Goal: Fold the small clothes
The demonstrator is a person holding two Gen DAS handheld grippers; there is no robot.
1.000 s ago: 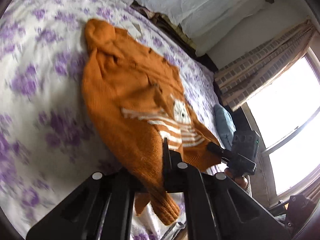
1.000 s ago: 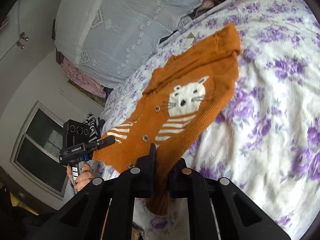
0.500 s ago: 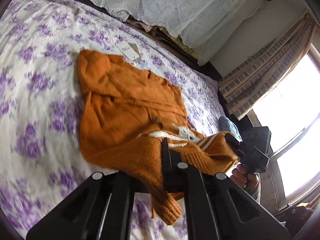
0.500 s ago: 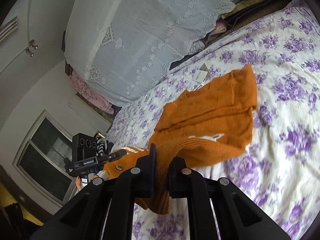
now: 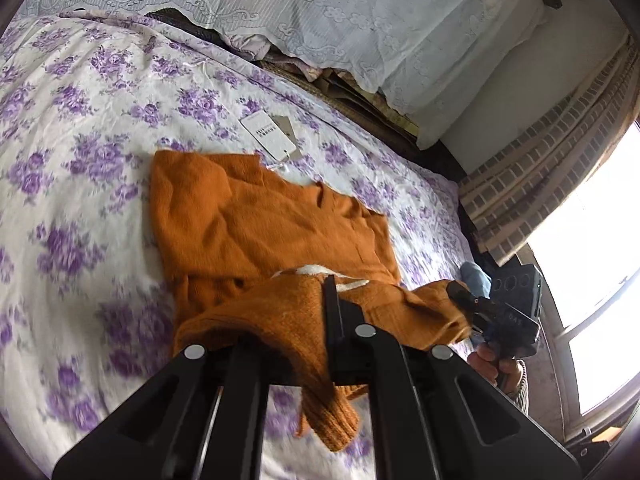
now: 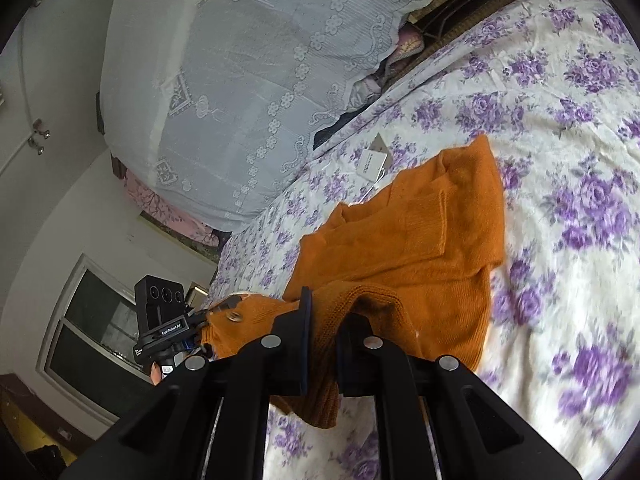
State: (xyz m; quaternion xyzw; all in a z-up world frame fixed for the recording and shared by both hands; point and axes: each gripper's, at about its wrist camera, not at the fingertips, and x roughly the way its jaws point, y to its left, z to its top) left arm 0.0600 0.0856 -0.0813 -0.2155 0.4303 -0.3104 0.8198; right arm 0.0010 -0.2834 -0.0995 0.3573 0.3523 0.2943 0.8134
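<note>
An orange knitted sweater (image 5: 260, 232) lies on the purple-flowered bedsheet (image 5: 80, 160), its near hem lifted and doubled over its body. My left gripper (image 5: 326, 300) is shut on the left part of that hem, and a cuff hangs below it. In the right wrist view my right gripper (image 6: 322, 312) is shut on the other end of the hem, over the sweater (image 6: 400, 240). Each gripper shows in the other's view, the right gripper (image 5: 464, 300) and the left gripper (image 6: 208, 318), both pinching orange knit. Only a sliver of white pattern shows.
A white paper tag (image 5: 268, 136) lies on the sheet just beyond the collar. A lace-covered pile (image 5: 360, 20) lines the far side of the bed. Checked curtains (image 5: 540, 168) and a bright window stand on the right. A hand (image 5: 496, 364) grips the right gripper's handle.
Both grippers have carried the hem up and forward over the sweater toward the collar. The cat picture and stripes, seen a second ago, are now folded under.
</note>
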